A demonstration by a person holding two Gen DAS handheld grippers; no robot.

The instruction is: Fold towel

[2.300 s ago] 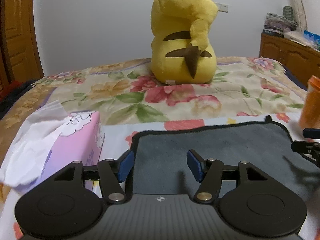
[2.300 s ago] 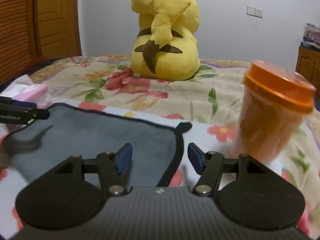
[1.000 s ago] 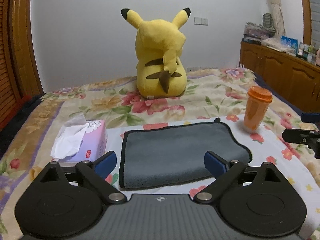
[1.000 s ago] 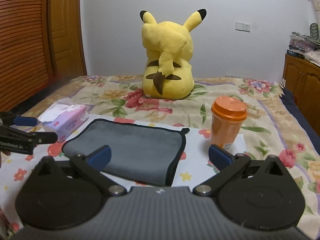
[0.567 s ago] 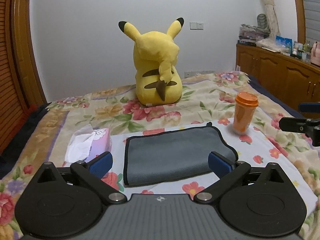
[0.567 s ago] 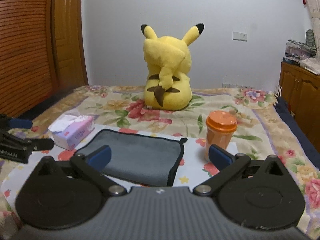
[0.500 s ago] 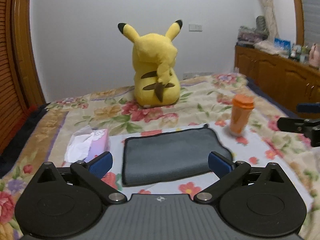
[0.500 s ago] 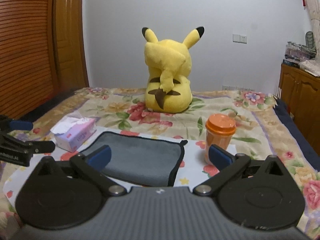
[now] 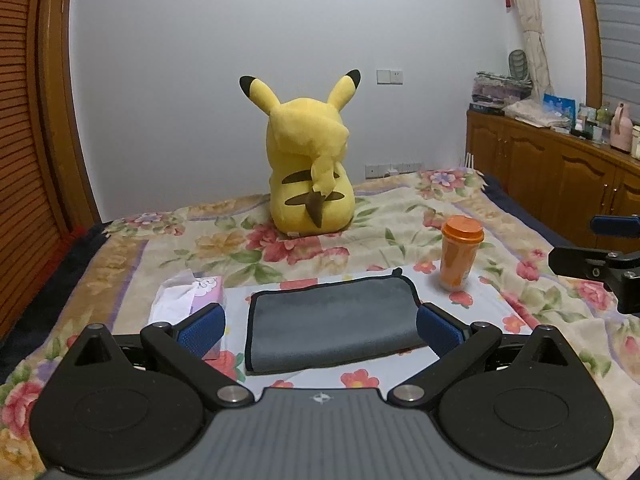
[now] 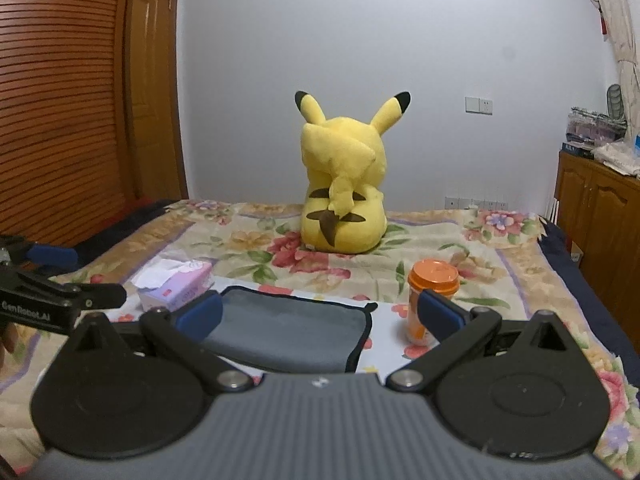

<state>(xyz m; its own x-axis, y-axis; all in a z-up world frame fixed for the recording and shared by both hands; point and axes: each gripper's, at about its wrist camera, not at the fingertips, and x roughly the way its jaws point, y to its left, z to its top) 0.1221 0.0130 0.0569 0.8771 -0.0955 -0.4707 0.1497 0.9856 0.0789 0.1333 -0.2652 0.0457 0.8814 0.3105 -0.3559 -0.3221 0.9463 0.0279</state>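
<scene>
Grey towel (image 9: pixel 332 322), folded with a black-trimmed edge, lies flat on the floral bed (image 9: pixel 400 216) between a tissue box (image 9: pixel 188 298) and an orange cup (image 9: pixel 460 254). Left gripper (image 9: pixel 320 330) and right gripper (image 10: pixel 318 316) hang above it, jaws spread wide, holding nothing. The right gripper hides part of the cup and the towel's near edge.

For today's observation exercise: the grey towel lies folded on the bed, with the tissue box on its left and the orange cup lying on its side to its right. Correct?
Not quite. The cup stands upright, lid on top, as the left wrist view shows. The towel does lie folded on the bed, tissue box on its left.
</scene>
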